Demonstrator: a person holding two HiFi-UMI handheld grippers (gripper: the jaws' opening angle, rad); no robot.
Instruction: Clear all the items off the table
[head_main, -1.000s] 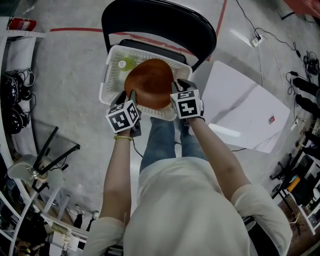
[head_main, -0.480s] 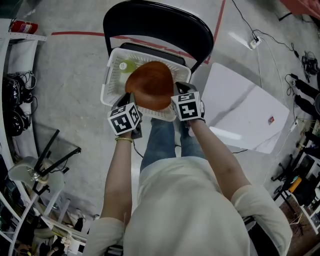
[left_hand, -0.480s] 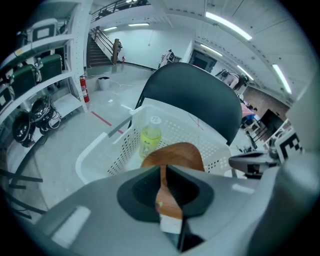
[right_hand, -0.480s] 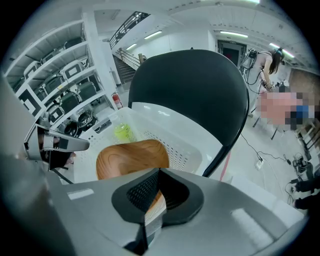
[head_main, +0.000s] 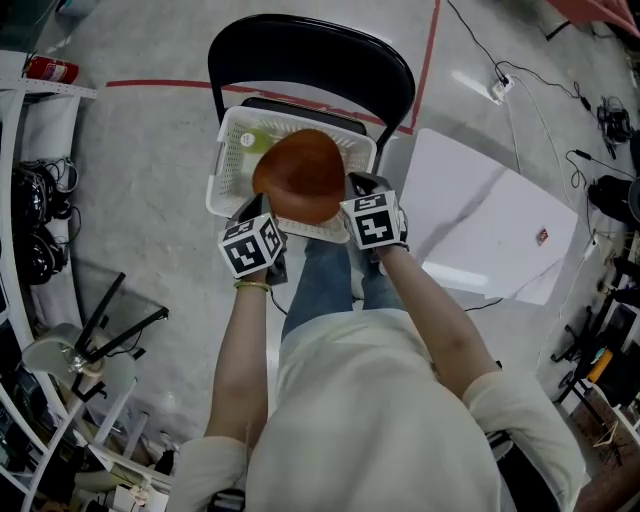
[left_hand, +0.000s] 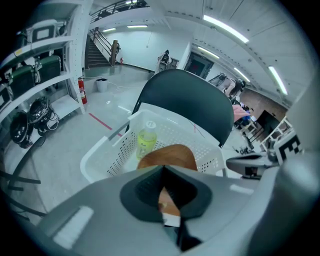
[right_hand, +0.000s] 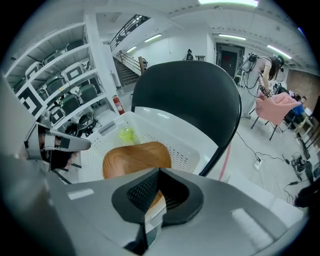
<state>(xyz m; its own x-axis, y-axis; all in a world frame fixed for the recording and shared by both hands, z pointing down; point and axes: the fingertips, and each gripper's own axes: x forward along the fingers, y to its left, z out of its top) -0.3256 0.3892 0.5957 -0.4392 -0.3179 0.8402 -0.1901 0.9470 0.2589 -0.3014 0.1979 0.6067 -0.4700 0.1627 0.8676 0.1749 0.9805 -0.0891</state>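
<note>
A brown wooden bowl (head_main: 300, 175) hangs upside down over a white perforated basket (head_main: 225, 150) that sits on a black chair (head_main: 310, 55). My left gripper (head_main: 258, 208) is at the bowl's near-left rim, its jaws closing down onto the wood (left_hand: 167, 156). My right gripper (head_main: 358, 186) is shut on the near-right rim, and the bowl (right_hand: 135, 157) runs into its pads. A yellow-green bottle (left_hand: 146, 140) lies inside the basket (left_hand: 100, 155), behind the bowl.
A white board (head_main: 490, 220) lies on the floor to the right of the chair. Shelving with headsets (head_main: 30, 200) lines the left side, and cables (head_main: 590, 130) trail at the far right. My legs are under the basket's front edge.
The bowl and both grippers have stayed over the basket, sliding only slightly downward in the view. The left gripper has edged closer to the bowl's rim.
</note>
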